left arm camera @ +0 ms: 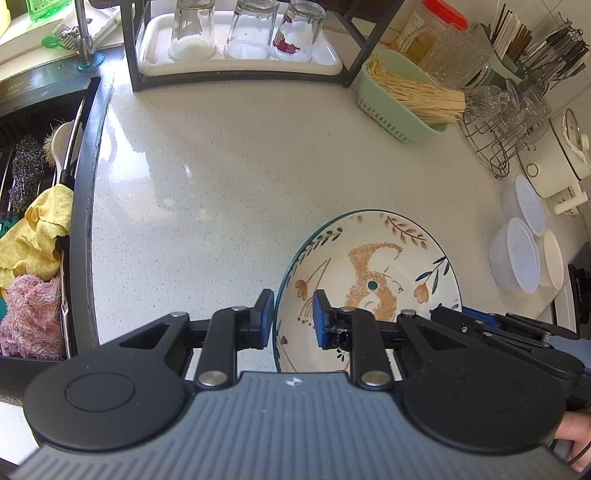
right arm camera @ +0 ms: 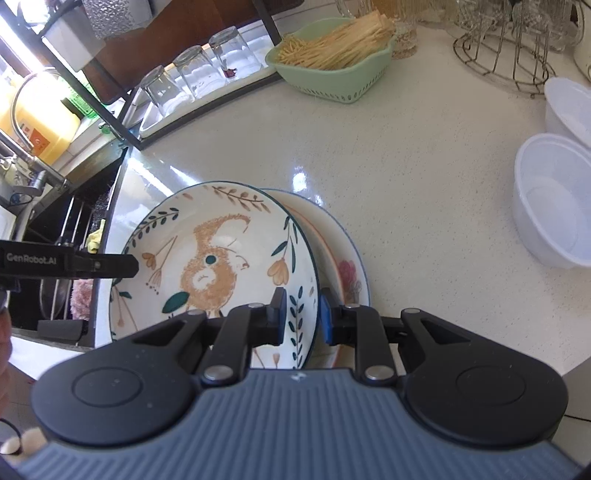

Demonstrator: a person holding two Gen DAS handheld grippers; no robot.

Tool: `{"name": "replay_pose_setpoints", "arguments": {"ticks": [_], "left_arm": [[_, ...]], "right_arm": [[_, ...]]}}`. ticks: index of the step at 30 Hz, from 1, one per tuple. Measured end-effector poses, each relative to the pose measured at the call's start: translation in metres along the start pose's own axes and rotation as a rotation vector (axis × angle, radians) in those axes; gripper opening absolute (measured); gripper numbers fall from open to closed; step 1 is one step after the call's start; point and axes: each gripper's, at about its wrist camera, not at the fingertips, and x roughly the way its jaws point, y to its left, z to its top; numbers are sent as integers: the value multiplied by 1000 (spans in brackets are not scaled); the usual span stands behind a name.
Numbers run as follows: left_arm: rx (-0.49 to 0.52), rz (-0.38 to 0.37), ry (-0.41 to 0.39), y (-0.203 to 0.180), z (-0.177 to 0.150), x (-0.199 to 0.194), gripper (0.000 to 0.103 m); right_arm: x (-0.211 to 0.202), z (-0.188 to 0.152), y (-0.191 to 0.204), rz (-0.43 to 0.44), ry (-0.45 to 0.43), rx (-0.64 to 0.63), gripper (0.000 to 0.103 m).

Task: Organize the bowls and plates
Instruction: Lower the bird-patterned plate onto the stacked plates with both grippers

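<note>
The speckled countertop (left arm camera: pixel 229 155) is carrying everything here, and the squirrel plate (right arm camera: pixel 218 254) is serving as the landmark, sitting near the counter's front edge. Left of that plate the dark sink (left arm camera: pixel 40 155) is holding a yellow cloth (left arm camera: pixel 40 229) and a pink cloth (left arm camera: pixel 33 317). Behind the plate, a black rack is sheltering a white tray (left arm camera: pixel 240 62) with three upturned glasses (left arm camera: pixel 247 33). Behind and to the right of the plate, a green basket (right arm camera: pixel 332 77) is holding pale dry noodles, with a wire stand of glassware (left arm camera: pixel 509 122) beyond it. To the plate's right, well apart from it, translucent plastic bowls (right arm camera: pixel 554 199) are standing in a group. Directly under the squirrel plate, a second plate with a pink flower (right arm camera: pixel 347 273) is peeking out on the right side.

The left gripper (left arm camera: pixel 293 317) is pinching the squirrel plate's left rim, one pad outside and one inside, jaws narrow. The right gripper (right arm camera: pixel 303 314) is clamping the same plate's near right rim between its narrow blue pads. A hand (left arm camera: pixel 572 435) is showing at the lower right of the left wrist view.
</note>
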Motion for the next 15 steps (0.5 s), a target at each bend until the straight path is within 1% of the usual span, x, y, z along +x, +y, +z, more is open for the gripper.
{"name": "replay_pose_setpoints", "arguments": {"ticks": [3,9,12,15], "left_arm": [[-1,-3,-12,-2,-1,-4,25],[-15,-8,-41,-8,-3,-10,25],[-30,-16,-61,-10,-6,-16,25],[-40,-14,-72,-13,-8,-20,25]], "right_arm": [[-5,-1,3,-24,-33,-33,23],[-11,-1,1,-26,-64,-51,22],[-16,0,0,-65,-100,-76,22],[-19,2,-4,-32,-110,-64,21]]}}
